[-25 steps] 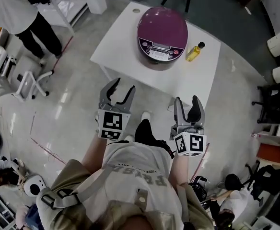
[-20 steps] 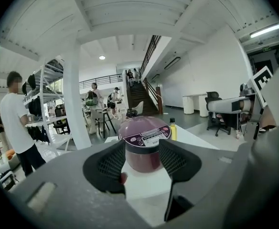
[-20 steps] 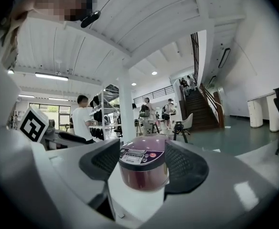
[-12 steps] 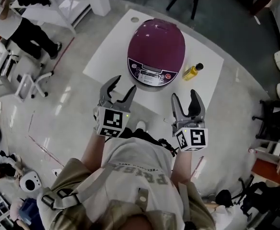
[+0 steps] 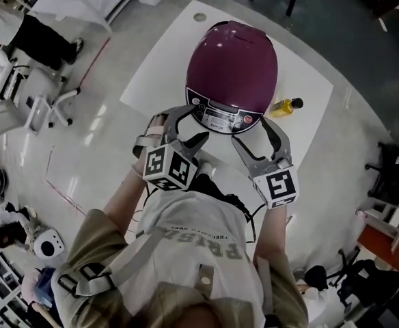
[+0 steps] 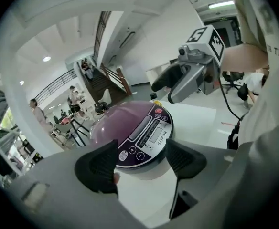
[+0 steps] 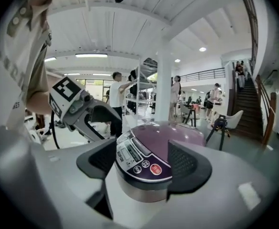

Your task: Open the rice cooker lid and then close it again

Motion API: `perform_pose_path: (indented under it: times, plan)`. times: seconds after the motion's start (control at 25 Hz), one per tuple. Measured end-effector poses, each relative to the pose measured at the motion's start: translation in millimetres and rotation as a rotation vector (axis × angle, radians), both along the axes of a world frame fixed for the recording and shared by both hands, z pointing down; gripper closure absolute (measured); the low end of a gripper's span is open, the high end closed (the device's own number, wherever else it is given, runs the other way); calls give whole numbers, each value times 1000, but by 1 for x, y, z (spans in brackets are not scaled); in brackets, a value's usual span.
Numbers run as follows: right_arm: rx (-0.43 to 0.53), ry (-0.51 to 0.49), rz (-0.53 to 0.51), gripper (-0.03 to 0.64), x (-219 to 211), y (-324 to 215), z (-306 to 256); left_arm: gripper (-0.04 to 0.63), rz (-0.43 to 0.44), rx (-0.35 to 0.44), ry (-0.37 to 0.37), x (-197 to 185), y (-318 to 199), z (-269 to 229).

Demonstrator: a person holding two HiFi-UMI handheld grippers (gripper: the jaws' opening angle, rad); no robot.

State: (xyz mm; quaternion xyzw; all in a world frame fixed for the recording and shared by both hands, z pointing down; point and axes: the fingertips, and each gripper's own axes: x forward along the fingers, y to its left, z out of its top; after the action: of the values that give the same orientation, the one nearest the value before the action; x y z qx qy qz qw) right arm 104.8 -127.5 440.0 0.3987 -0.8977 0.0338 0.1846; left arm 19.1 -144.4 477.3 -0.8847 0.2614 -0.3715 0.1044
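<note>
**Rice cooker lid yet to be lifted; the whole task remains.**
On the white table, the purple rice cooker sits closed. The left gripper and right gripper flank its front, apparently not touching, jaws just opened half-wide and empty. A yellow bottle stands beside, unobstructing.

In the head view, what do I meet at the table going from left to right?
In order: left gripper, purple domed rice cooker, right gripper, small yellow bottle with dark cap. Both grippers' jaws have just been opening, with nothing held between them.
</note>
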Motion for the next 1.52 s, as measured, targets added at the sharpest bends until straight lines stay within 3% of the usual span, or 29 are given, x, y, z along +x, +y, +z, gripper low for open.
perform_pose_path:
  times: [0.16, 0.4, 0.76, 1.08, 1.32, 1.52]
  plan:
    - [-62, 120, -113, 295, -21, -3, 18, 225, 145, -8, -130, 11, -1, 16]
    - [-168, 316, -220, 259, -36, -2, 54, 174, 297, 49, -292, 22, -6, 34]
    - [-177, 527, -314, 251, -53, 0, 77, 146, 403, 155, -481, 25, -8, 53]
    - [-130, 742, -348, 245, -49, 4, 92, 133, 414, 185, -523, 26, -4, 62]
    - [-106, 771, -354, 245, -47, 4, 92, 132, 416, 174, -539, 25, -4, 61]
    - [-71, 809, -344, 243, -46, 3, 94, 132, 368, 139, -478, 29, -3, 59]
